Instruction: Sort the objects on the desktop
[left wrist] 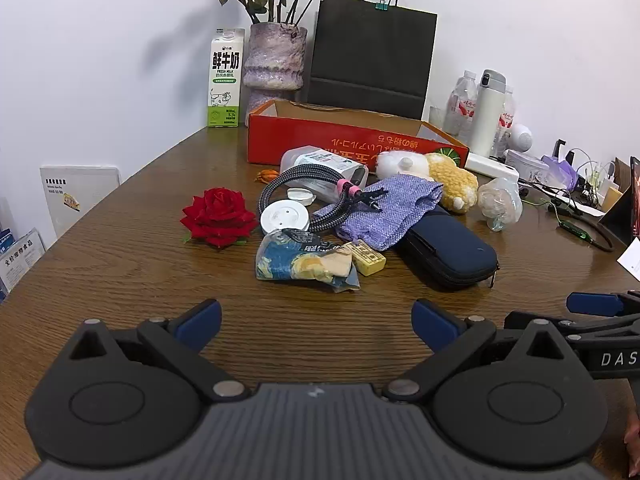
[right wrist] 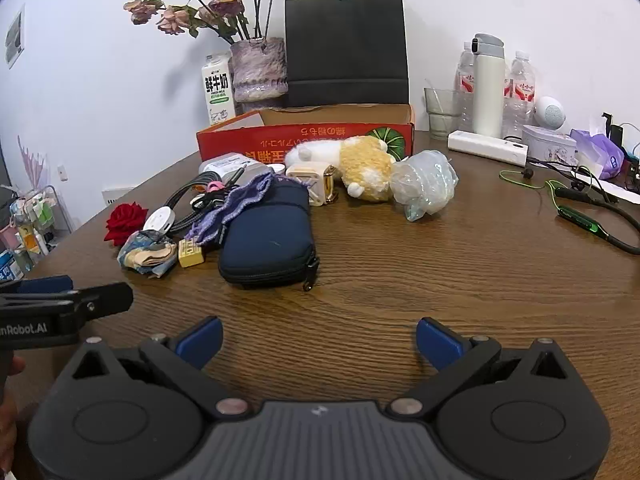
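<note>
A pile of objects lies mid-table before an open red cardboard box [left wrist: 320, 136] [right wrist: 248, 140]: a red rose [left wrist: 218, 216] [right wrist: 125, 220], a braided cable [left wrist: 292, 184], a white round disc [left wrist: 284, 216], a purple cloth pouch [left wrist: 384, 212], a navy zip case [left wrist: 448, 252] [right wrist: 268, 240], a blue-yellow wrapper [left wrist: 300, 264], a yellow plush toy [left wrist: 452, 184] [right wrist: 364, 164] and a crumpled plastic bag [right wrist: 424, 184]. My left gripper [left wrist: 316, 322] is open and empty, short of the pile. My right gripper [right wrist: 320, 340] is open and empty, near the navy case.
A milk carton [left wrist: 226, 80], a vase of dried roses [left wrist: 276, 60] and a black paper bag [left wrist: 372, 52] stand at the back wall. Bottles and a white flask [right wrist: 488, 84], a glass [right wrist: 440, 112], a power strip [right wrist: 486, 148] and green earphones [right wrist: 576, 216] sit at the right.
</note>
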A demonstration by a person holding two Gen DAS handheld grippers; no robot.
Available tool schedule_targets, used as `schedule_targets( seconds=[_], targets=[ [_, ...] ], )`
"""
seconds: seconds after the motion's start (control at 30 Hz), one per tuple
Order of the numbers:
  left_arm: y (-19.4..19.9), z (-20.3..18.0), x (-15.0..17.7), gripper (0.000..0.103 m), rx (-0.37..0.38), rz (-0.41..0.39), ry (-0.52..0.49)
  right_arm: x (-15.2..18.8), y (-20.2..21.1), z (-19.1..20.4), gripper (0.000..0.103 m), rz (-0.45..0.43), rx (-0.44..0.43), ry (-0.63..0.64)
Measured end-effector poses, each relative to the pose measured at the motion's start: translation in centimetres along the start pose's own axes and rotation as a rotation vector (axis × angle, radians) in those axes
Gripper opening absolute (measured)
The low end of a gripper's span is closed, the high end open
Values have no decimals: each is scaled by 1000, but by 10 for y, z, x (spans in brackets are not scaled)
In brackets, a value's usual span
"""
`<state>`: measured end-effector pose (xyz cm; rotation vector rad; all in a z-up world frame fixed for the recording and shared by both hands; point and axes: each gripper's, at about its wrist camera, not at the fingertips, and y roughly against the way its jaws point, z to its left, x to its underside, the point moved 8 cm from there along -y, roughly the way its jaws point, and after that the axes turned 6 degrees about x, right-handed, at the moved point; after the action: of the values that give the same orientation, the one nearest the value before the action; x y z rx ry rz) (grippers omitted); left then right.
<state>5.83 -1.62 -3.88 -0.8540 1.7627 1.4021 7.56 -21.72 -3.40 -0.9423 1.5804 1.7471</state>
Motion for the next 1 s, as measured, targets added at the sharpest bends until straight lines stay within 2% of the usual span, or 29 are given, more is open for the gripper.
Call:
schedule_targets(
  seconds=[1.0],
  targets=[
    [-2, -1, 1, 103, 3, 4, -5, -1, 1, -7, 103, 2, 2, 1]
  ],
)
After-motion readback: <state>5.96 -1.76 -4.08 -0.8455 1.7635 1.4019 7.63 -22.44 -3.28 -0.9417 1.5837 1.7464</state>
